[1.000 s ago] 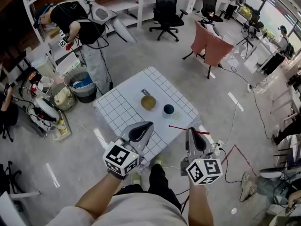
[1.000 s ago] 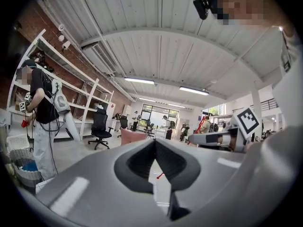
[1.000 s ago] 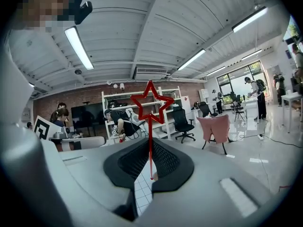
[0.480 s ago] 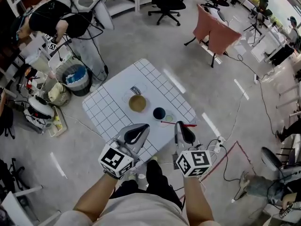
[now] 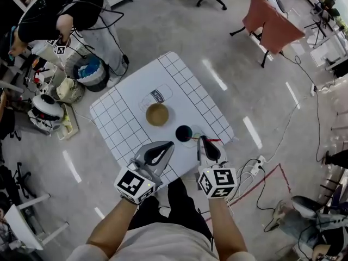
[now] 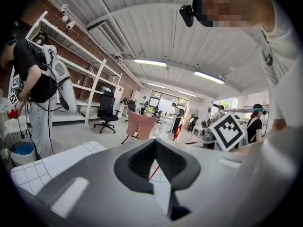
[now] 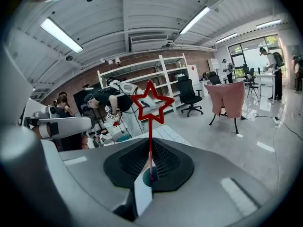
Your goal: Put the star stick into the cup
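The red star stick (image 7: 151, 109) stands up from my right gripper (image 7: 150, 174), which is shut on its thin shaft, the star outline at the top. In the head view the star stick (image 5: 213, 140) lies crosswise at the right gripper's (image 5: 204, 141) tips, just right of the dark cup (image 5: 184, 133) on the white gridded table (image 5: 125, 124). My left gripper (image 5: 166, 144) hovers over the table's near edge, left of the cup, shut and holding nothing. Through the left gripper's (image 6: 156, 167) jaw window a piece of the red shaft (image 6: 153, 172) shows.
A brown bowl (image 5: 157, 115) sits behind the cup, and a clear glass (image 5: 157, 95) lies further back. A person (image 5: 60, 15) works by bins (image 5: 91, 72) at the back left. Cables and a power strip (image 5: 260, 161) lie on the floor at right.
My right gripper has carried the star stick leftward and in over the table, ending close beside the cup. The left gripper has kept its place near the table's front edge.
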Motion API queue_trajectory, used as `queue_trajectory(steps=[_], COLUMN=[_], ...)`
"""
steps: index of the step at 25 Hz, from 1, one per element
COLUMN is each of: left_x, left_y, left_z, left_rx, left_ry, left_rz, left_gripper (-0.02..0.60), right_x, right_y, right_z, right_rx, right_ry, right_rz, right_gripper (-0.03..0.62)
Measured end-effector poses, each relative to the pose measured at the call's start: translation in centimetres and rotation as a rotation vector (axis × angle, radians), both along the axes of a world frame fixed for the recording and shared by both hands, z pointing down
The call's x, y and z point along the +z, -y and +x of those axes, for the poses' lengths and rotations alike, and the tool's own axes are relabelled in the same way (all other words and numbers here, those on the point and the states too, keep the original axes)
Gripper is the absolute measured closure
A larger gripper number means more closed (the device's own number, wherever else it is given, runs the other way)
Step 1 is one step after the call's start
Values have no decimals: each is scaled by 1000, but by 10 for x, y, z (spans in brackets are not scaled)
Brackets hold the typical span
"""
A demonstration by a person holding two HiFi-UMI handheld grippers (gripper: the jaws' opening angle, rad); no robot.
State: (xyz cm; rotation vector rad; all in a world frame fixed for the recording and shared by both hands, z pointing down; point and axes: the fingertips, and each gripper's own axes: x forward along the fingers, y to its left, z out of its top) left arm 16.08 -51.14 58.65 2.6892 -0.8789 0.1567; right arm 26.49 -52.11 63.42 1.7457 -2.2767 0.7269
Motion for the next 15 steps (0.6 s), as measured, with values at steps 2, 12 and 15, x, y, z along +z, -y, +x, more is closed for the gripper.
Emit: queue_trajectory(steps=[2,12,15], left_x=[10,58,72], left_y=[8,13,11], left_z=[3,3,3], left_rx=[-7,-65,-78], left_ry=[10,36,28], left_rz=[-7,-91,-123], left_gripper=[577,577,577], right_x=[16,82,98], right_y=[8,18,19], right_z=[-2,-13,-15], right_rx=[-15,-62,-65], right_ry=[-3,4,1], right_rz=[-21,-125,-141], right_gripper=[565,565,563])
